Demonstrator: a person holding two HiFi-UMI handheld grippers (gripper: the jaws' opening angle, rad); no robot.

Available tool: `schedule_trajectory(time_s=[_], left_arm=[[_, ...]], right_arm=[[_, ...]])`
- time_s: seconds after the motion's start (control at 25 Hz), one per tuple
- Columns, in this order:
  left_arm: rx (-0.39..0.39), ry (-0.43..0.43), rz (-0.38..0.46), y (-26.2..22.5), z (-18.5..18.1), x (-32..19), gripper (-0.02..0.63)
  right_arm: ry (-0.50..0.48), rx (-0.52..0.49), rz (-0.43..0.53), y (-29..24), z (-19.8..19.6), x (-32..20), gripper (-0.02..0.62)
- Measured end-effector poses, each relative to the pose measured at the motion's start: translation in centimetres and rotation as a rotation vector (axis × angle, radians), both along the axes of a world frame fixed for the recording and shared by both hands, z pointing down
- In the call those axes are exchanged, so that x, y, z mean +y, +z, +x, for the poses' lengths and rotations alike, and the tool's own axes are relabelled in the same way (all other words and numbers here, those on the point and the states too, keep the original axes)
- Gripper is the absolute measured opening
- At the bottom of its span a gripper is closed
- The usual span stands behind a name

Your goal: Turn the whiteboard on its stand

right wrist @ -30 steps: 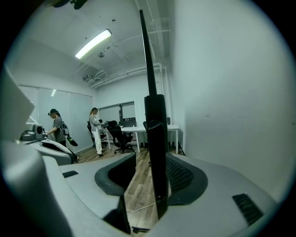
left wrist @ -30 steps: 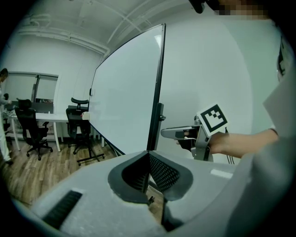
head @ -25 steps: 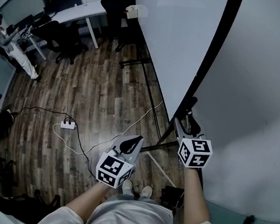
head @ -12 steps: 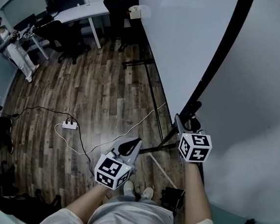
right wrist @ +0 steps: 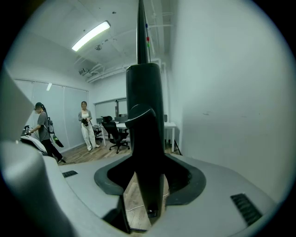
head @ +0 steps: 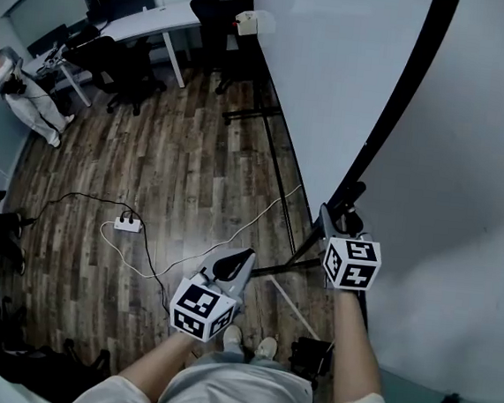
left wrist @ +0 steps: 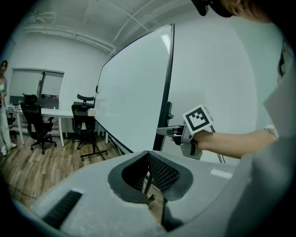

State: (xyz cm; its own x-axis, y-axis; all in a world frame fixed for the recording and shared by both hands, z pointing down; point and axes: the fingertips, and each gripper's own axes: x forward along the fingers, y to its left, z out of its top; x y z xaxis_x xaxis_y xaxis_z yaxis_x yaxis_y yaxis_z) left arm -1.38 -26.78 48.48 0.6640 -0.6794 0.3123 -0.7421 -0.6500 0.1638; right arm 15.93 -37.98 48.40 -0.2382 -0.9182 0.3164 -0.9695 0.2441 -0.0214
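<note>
Wood floor (head: 175, 171) runs left of the whiteboard (head: 335, 80), which stands upright on its black stand (head: 274, 158) and reaches away toward a desk (head: 154, 20) and office chairs (head: 123, 64) at its far end. The right gripper (head: 334, 222) is at the board's near edge, its jaws clamped on the black frame (right wrist: 144, 115); the right forearm (head: 350, 338) stretches straight forward to it. The left gripper (head: 238, 259) hangs lower, well left of the board over the floor, its jaws together with nothing between them, on a bent left forearm (head: 161, 360). A power strip (head: 126, 225) lies farther left, and a person (head: 15, 85) stands far left of the board.
</note>
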Motion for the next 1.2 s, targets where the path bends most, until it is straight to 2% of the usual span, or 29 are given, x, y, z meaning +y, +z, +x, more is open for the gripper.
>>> schedule_trajectory(time_s=[0.4,1.2], left_arm=[[0.024,-0.004,-0.006,-0.7,0.2,0.6,0.011],[0.031,0.035,0.007,-2.9,1.2,6.3,0.011]], right_arm=[[-0.003,0.013,0.005,-0.2,0.1,1.6,0.193],[-0.001,0.026,0.002,-1.8,-0.8,10.8,0.193]])
